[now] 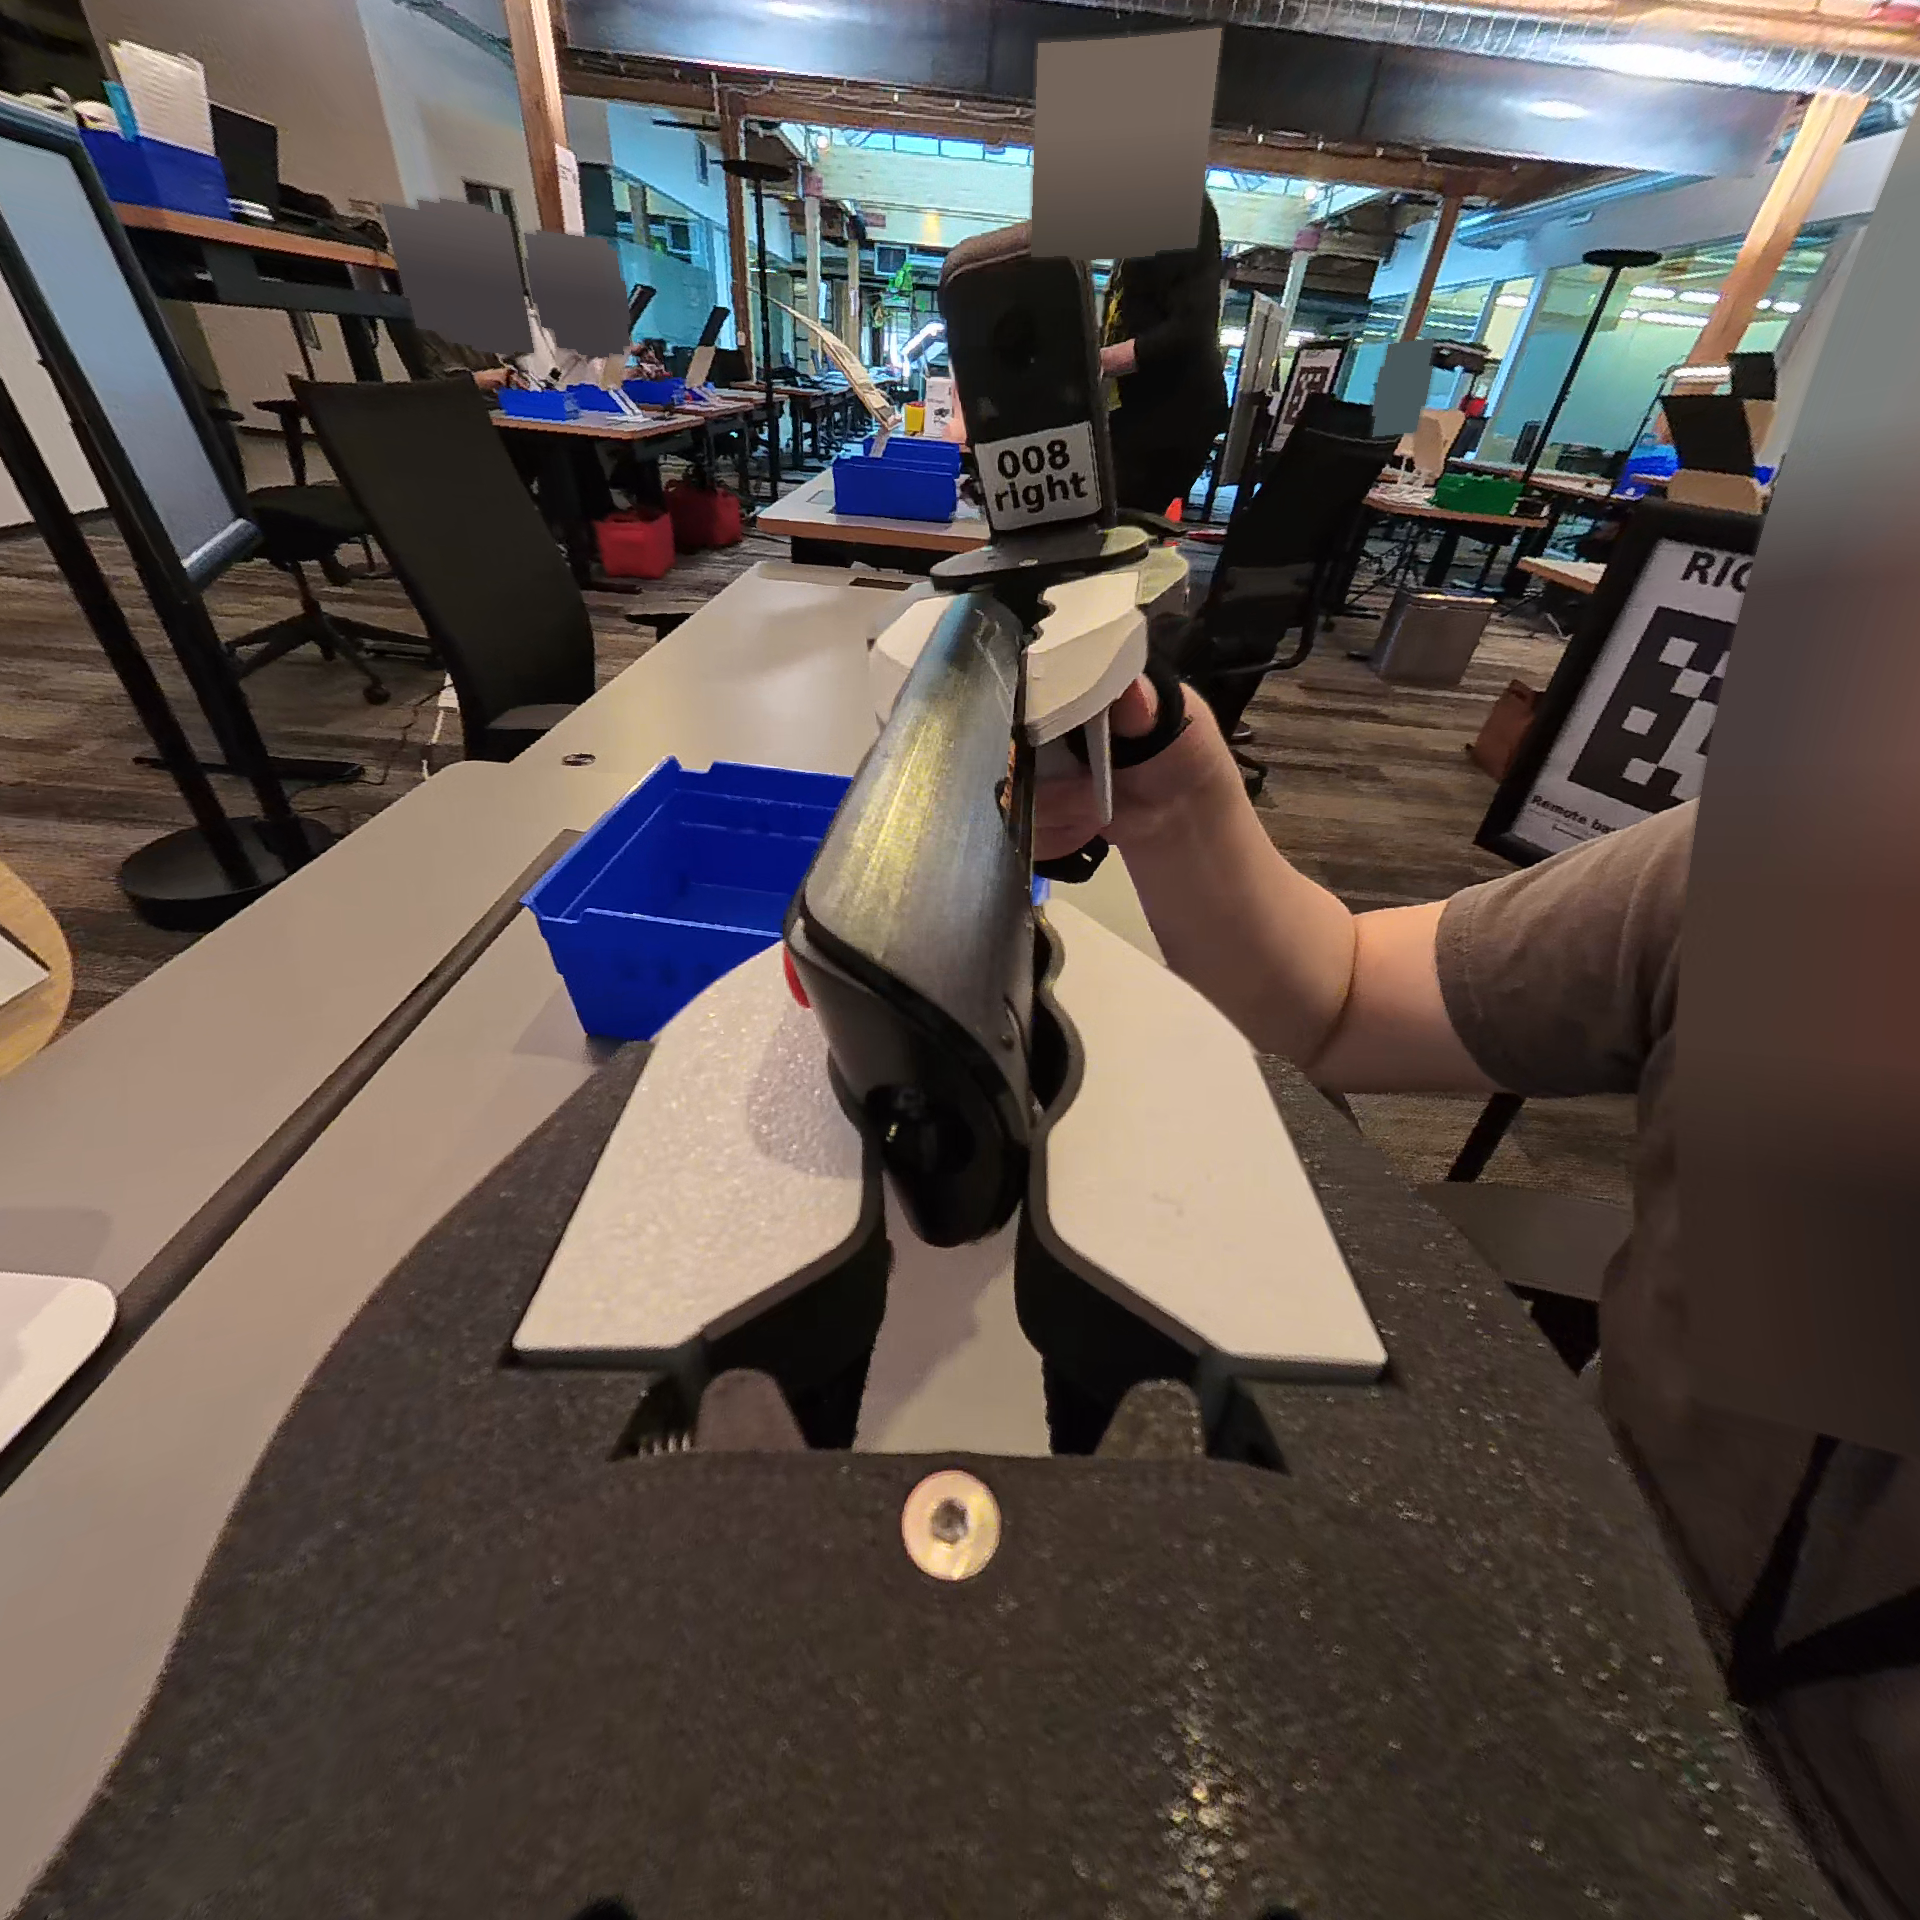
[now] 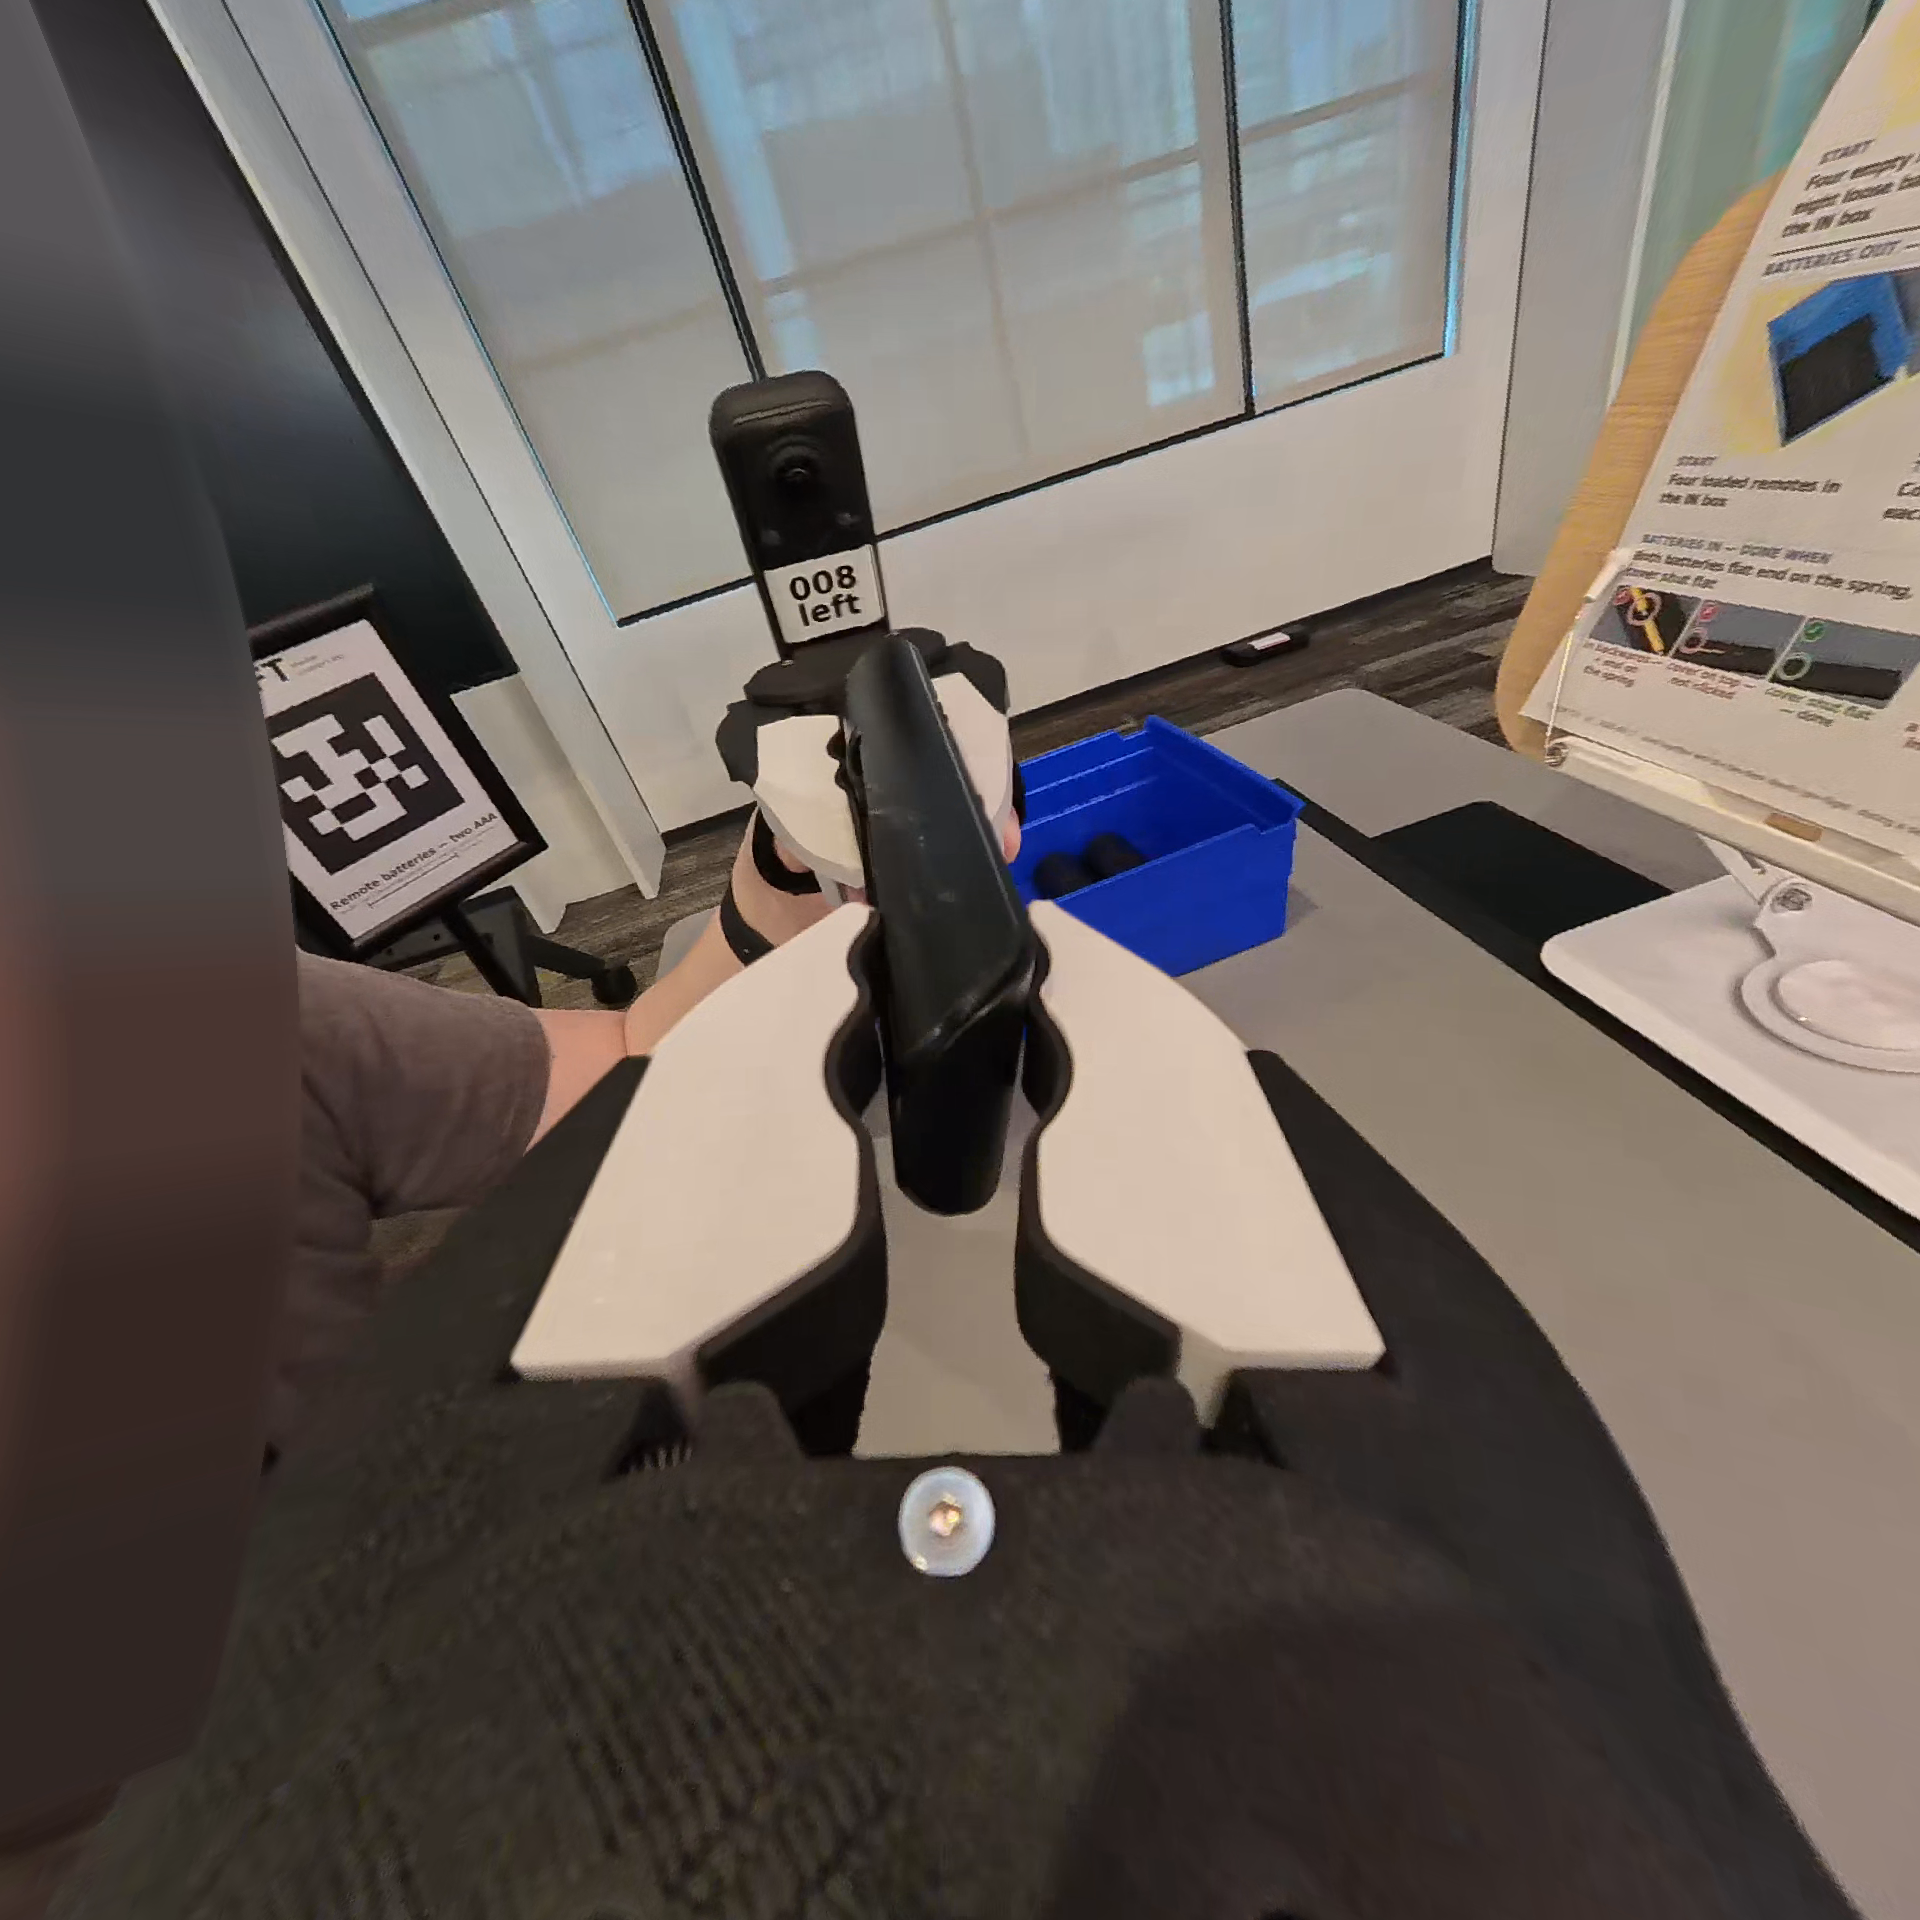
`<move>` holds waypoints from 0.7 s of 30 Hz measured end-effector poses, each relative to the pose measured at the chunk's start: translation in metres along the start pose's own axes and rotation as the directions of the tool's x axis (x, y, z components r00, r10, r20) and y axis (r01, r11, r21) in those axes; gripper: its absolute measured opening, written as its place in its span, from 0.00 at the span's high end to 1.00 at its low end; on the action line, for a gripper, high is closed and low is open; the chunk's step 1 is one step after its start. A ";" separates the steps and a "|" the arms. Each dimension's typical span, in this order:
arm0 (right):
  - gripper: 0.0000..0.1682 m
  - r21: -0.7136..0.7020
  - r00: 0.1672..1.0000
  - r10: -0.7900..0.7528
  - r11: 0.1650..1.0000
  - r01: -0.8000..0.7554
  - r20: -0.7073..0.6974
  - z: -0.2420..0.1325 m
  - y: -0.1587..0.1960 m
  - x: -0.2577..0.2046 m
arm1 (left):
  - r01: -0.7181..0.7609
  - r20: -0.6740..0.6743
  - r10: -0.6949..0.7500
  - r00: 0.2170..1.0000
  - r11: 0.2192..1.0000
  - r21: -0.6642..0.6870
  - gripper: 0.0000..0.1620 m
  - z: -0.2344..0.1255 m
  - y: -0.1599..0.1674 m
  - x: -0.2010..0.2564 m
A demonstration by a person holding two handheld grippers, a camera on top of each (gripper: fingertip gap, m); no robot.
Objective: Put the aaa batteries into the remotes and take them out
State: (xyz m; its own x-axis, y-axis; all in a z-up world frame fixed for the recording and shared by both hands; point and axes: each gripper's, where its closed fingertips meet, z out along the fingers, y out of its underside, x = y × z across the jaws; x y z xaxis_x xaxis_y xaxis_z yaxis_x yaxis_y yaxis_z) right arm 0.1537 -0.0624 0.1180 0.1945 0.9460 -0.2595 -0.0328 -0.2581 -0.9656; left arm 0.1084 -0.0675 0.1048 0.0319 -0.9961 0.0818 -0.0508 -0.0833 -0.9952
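A black remote (image 1: 920,821) is held in the air above the grey table (image 1: 343,987), gripped at both ends. My left gripper (image 1: 935,1039) is shut on its near end in the left wrist view, where a red button shows. My right gripper (image 1: 1070,634) holds the far end there, with a hand behind it. In the right wrist view, my right gripper (image 2: 948,966) is shut on the near end of the remote (image 2: 925,831), and my left gripper (image 2: 883,769) clamps the far end. No loose batteries are visible.
A blue bin (image 1: 665,904) sits on the table behind the remote and looks empty. Another blue bin (image 2: 1174,883) holds dark rounded objects. A white stand with an instruction sheet (image 2: 1766,582) is at the right. Framed marker signs (image 2: 364,769) stand on the floor.
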 end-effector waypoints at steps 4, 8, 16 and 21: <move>0.86 0.030 0.999 0.001 1.000 -0.002 0.039 0.000 -0.001 -0.002 | -0.025 0.015 0.025 1.000 1.000 -0.003 0.85 0.000 -0.001 0.001; 0.87 0.041 0.998 0.000 0.999 -0.002 0.063 0.001 -0.002 -0.003 | -0.006 0.014 0.006 1.000 1.000 -0.005 0.85 -0.001 -0.002 0.002; 0.87 0.021 0.994 -0.005 1.000 0.003 0.107 -0.001 -0.002 -0.011 | -0.034 0.015 0.035 0.999 0.998 -0.057 0.85 -0.001 0.001 0.007; 0.88 0.017 0.992 0.014 1.000 -0.016 0.124 -0.002 -0.002 -0.009 | -0.018 0.018 0.019 1.000 0.998 -0.055 0.85 0.000 0.002 0.006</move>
State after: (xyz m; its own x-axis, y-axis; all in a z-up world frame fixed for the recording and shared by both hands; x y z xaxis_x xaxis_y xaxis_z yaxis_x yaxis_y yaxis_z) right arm 0.1536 -0.0712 0.1220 0.0712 0.9594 -0.2731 -0.0521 -0.2698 -0.9615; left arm 0.1084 -0.0738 0.1037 0.0490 -0.9969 0.0620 -0.1063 -0.0670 -0.9921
